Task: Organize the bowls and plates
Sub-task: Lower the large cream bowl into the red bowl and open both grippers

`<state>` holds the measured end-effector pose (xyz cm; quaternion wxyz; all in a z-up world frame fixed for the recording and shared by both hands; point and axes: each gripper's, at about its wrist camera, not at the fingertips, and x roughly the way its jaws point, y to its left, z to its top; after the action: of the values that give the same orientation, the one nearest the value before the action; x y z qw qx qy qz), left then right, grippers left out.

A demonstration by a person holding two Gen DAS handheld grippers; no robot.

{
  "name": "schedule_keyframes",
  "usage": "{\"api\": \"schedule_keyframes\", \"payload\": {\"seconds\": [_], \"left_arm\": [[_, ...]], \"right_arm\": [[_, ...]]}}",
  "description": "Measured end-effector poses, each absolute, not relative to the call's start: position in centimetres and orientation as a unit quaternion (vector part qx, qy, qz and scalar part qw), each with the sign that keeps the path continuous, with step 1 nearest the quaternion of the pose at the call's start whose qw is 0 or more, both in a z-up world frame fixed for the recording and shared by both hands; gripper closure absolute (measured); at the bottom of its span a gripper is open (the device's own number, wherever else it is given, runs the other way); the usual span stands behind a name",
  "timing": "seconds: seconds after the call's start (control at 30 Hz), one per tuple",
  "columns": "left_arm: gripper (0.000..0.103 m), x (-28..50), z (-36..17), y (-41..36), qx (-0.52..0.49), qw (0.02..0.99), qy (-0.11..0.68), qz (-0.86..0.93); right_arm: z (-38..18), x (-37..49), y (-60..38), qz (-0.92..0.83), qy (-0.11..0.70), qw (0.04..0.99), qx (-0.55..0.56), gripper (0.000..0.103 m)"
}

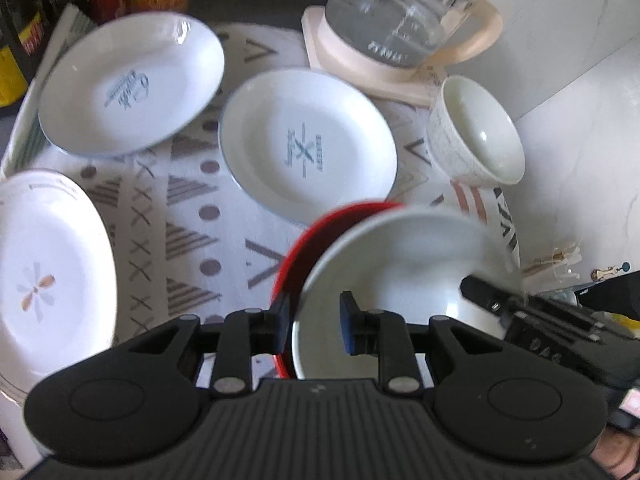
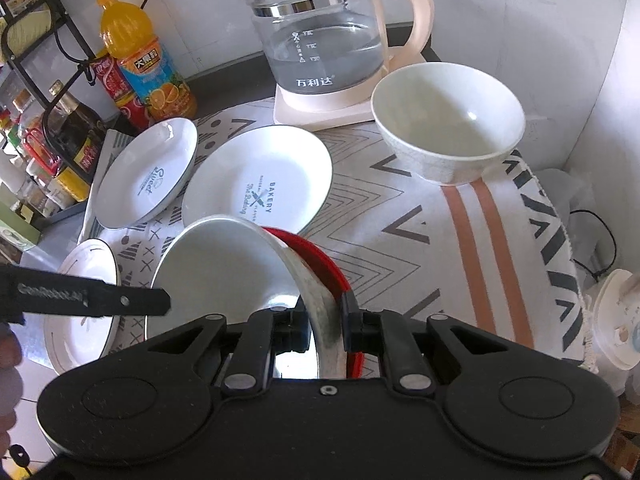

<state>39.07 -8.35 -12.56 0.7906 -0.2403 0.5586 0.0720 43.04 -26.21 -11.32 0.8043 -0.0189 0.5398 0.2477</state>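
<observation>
**Two claws on one tilted bowl, over a red dish**

Nearest your lenses are the two black claws, both angled steeply down at the same white bowl (image 2: 224, 268). Your right claw (image 2: 326, 326) is clamped on the bowl's near rim wall, one pad inside and one outside, and the bowl tips up on that grip. Your left claw (image 1: 314, 326) straddles the opposite rim with its jaws narrowly apart; the inner pad stands clear of the wall, so this side reads as released or nearly so, though the blur leaves the outer contact uncertain. Under the bowl lies a red dish (image 2: 320, 256), its edge showing just behind the rim.

On the patterned cloth (image 2: 400, 216) covering the tabletop wait the other pieces: a bakery plate (image 2: 260, 184), a lettered plate (image 2: 150, 172) touching or overlapping it, a flower plate (image 1: 44, 276) at the left, and a second bowl (image 2: 448, 128) beside the glass kettle (image 2: 320, 48).

Handling, as a judgement: the bowl looks like glazed ceramic, stiff, fairly heavy, slippery and chip-prone. Pinch across the rim wall, pads well down, and lower it level; a one-sided grip lets it swing.
</observation>
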Motion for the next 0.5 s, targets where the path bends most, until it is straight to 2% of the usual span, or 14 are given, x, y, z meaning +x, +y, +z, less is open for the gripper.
{"api": "schedule_keyframes", "payload": {"seconds": [0.1, 0.23, 0.5], "left_arm": [[0.079, 39.1, -11.8, -8.2, -0.23, 0.796, 0.555, 0.076], [0.079, 39.0, -11.3, -7.8, -0.224, 0.798, 0.554, 0.082], [0.071, 39.4, -10.9, -7.8, -0.229, 0.799, 0.549, 0.082]], "right_arm": [[-11.4, 42.9, -25.8, 0.244, 0.536, 0.808, -0.02, 0.087], [-10.9, 42.9, -26.0, 0.251, 0.53, 0.81, 0.002, 0.077], [-9.4, 43.7, -27.5, 0.245, 0.52, 0.817, 0.033, 0.076]]}}
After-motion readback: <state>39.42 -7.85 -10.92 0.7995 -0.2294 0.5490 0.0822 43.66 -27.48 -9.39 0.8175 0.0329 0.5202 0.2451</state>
